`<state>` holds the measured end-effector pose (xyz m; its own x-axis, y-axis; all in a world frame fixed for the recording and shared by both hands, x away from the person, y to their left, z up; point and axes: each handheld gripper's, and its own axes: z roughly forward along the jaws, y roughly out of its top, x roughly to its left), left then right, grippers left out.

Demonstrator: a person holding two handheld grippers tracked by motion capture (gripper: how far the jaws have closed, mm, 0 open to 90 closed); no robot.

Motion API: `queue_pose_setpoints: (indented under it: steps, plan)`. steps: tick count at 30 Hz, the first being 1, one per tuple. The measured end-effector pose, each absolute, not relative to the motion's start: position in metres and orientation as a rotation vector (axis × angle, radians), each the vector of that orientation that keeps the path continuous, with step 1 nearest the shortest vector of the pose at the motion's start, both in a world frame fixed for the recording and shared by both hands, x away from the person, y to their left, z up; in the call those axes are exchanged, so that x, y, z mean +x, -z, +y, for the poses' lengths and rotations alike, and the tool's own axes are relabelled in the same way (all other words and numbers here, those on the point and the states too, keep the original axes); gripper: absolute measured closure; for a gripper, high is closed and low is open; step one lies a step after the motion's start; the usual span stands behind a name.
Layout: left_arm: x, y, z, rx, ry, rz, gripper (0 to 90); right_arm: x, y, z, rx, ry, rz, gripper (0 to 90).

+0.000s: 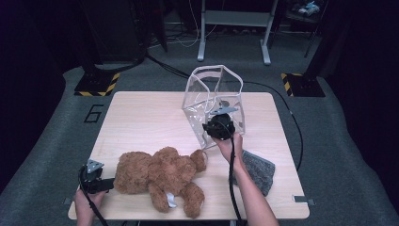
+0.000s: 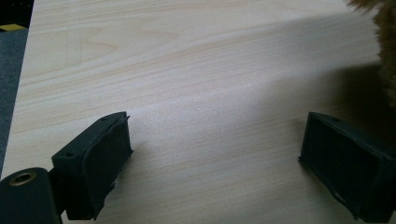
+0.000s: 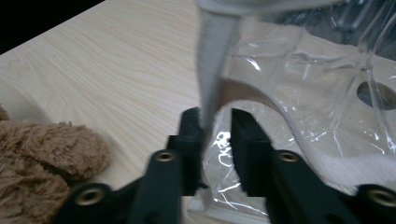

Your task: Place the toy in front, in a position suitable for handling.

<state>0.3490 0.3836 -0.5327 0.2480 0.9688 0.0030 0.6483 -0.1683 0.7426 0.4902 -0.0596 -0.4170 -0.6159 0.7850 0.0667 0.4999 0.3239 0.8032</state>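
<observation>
The work in hand looks like packing the bear (image 1: 157, 176) into the clear bag (image 1: 214, 106). The bag stands upright at the upper middle of the high view, mouth up; the bear lies on its back at the lower left of centre, well apart from the bag's mouth though one ear comes near its base.

What could go wrong: the bag is thin, floppy plastic. If the right gripper (image 3: 215, 140) pulls on the edge seam without a firm hold, the seam may slide out and the bag sag or tip toward the bear. A hard tug could also drag the whole bag across the table (image 1: 141, 117), since nothing else steadies it. The bear is bulky against the mouth, so a half-collapsed opening would block it.

The right gripper sits at the bag's lower front corner. Its jaws stand a narrow gap apart with the white seam strip between them — one jaw seems to touch the strip, but I cannot tell for sure that both pads press it, so I judge it not clamped.

The left gripper (image 2: 215, 154) rests at the lower left of the high view, just beside the bear — jaws wide apart over bare wood, holding nothing.

A grey cloth (image 1: 259, 170) lies at the lower right.
</observation>
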Motion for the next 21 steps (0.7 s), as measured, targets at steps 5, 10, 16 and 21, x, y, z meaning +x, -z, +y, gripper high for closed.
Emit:
queue_pose_setpoints:
  steps: [5,10,16,21]
  plan:
    - [0.349,0.533,0.383,1.894,-0.659,1.474,8.1,0.482,0.412,-0.081,1.118,-1.167,2.283,39.0]
    - [0.349,0.533,0.384,1.889,-0.658,1.476,8.1,0.476,0.409,-0.108,1.143,-1.174,2.253,34.0]
    - [0.349,0.533,0.384,1.890,-0.654,1.478,8.1,0.479,0.403,-0.142,1.224,-1.168,2.164,29.9]
    - [0.349,0.533,0.384,1.887,-0.654,1.477,8.1,0.488,0.402,-0.159,1.273,-1.126,2.129,28.6]
